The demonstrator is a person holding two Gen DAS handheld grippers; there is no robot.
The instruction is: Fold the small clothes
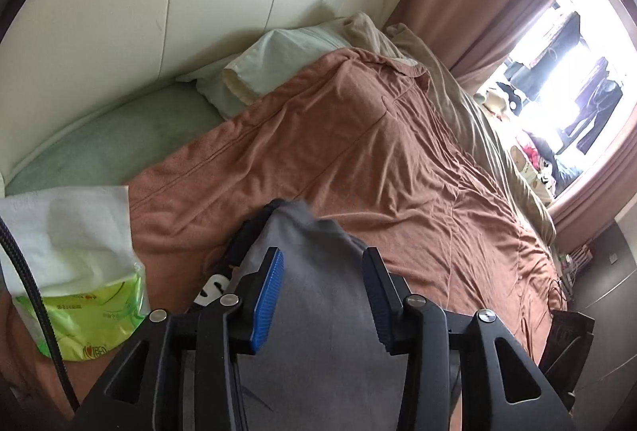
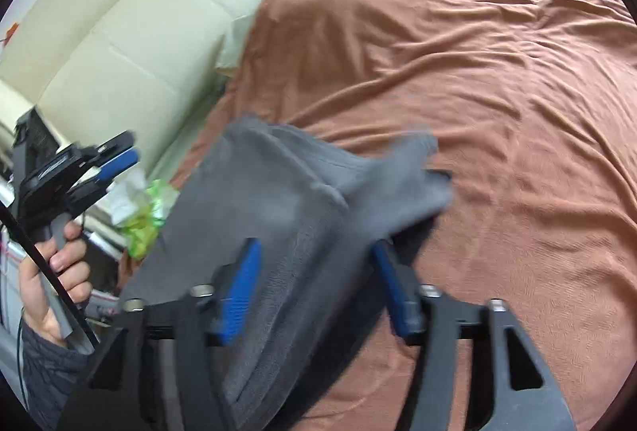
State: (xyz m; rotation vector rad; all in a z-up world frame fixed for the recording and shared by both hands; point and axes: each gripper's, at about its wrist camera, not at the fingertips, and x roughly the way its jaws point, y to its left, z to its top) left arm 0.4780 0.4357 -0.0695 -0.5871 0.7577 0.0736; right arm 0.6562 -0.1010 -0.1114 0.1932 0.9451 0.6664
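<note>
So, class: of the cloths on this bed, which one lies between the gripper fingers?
The grey garment, lying between both grippers' open fingers; the rust-brown bedspread and pale green pillow sit farther off.

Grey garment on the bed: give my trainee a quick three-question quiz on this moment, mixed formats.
1. True or false: the grey garment lies on a brown bedspread.
2. Multiple choice: what stands left of the garment in the left wrist view? A) a green pack of tissues B) a red mug C) a laptop
3. Short answer: are the pads of the left gripper and the right gripper pressing the cloth?

Key
1. True.
2. A.
3. No. Both stand open, the pads apart with grey cloth between them; the right wrist view is blurred.
</note>
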